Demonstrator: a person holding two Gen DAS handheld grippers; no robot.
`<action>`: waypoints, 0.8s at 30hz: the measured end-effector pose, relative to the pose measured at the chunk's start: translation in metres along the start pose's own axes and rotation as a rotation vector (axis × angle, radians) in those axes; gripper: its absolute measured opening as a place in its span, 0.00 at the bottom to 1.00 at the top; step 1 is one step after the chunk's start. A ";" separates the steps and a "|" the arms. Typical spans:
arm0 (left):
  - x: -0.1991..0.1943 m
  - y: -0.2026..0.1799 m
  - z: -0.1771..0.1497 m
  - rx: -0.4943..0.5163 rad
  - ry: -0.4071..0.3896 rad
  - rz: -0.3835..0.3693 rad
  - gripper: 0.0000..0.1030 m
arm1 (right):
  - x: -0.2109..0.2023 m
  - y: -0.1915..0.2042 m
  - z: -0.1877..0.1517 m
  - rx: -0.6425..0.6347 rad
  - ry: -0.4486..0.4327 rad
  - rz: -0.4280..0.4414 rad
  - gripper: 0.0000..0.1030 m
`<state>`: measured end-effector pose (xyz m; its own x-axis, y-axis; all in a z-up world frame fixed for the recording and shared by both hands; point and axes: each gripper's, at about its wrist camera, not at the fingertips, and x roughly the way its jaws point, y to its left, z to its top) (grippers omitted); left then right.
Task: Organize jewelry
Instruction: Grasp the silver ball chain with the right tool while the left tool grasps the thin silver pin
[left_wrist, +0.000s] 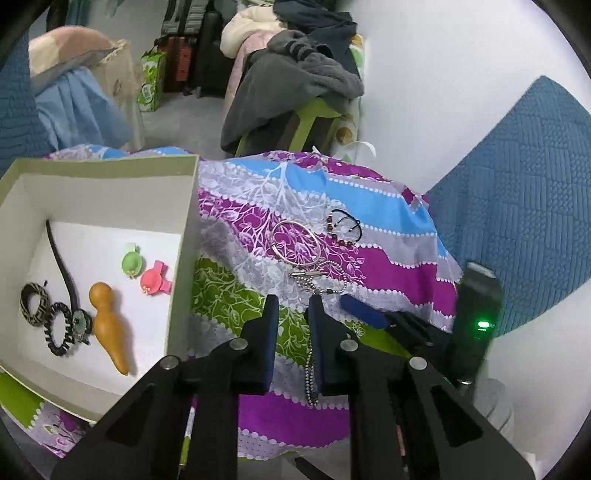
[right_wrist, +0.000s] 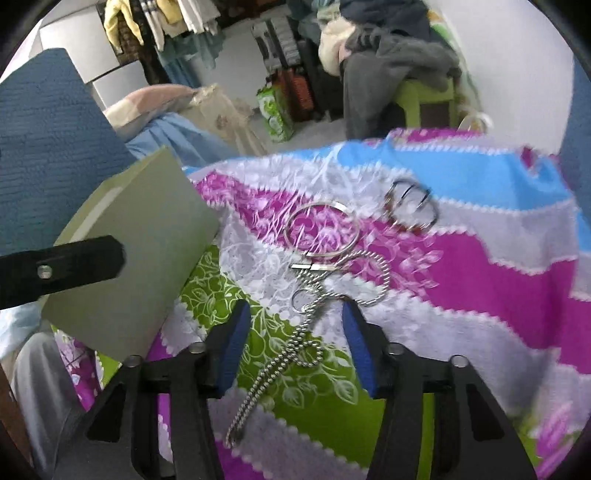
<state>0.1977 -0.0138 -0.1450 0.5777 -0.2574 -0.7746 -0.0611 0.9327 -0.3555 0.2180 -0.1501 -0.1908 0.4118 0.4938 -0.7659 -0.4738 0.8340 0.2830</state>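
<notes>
ball chain on the cloth at 6 o'clock from the bangle is straddled by right gripper and left gripper, both unclenched, so a tangle-snagged bangle is risked.

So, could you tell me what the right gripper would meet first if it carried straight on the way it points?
Most likely the silver ball chain lying between the right gripper's open jaws on the patterned cloth; depth is hard to judge.
</notes>
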 end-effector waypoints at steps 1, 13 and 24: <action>0.000 0.002 0.000 -0.005 0.002 0.000 0.16 | 0.005 0.002 -0.001 -0.022 0.005 -0.017 0.39; 0.010 -0.003 -0.001 -0.007 0.036 -0.040 0.16 | 0.002 -0.008 -0.009 -0.072 0.019 -0.200 0.05; 0.054 -0.025 0.003 0.056 0.128 -0.053 0.16 | -0.039 -0.071 -0.015 0.141 -0.019 -0.290 0.05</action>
<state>0.2333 -0.0500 -0.1765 0.4697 -0.3333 -0.8175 0.0138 0.9286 -0.3707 0.2239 -0.2324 -0.1893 0.5286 0.2339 -0.8160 -0.2223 0.9659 0.1328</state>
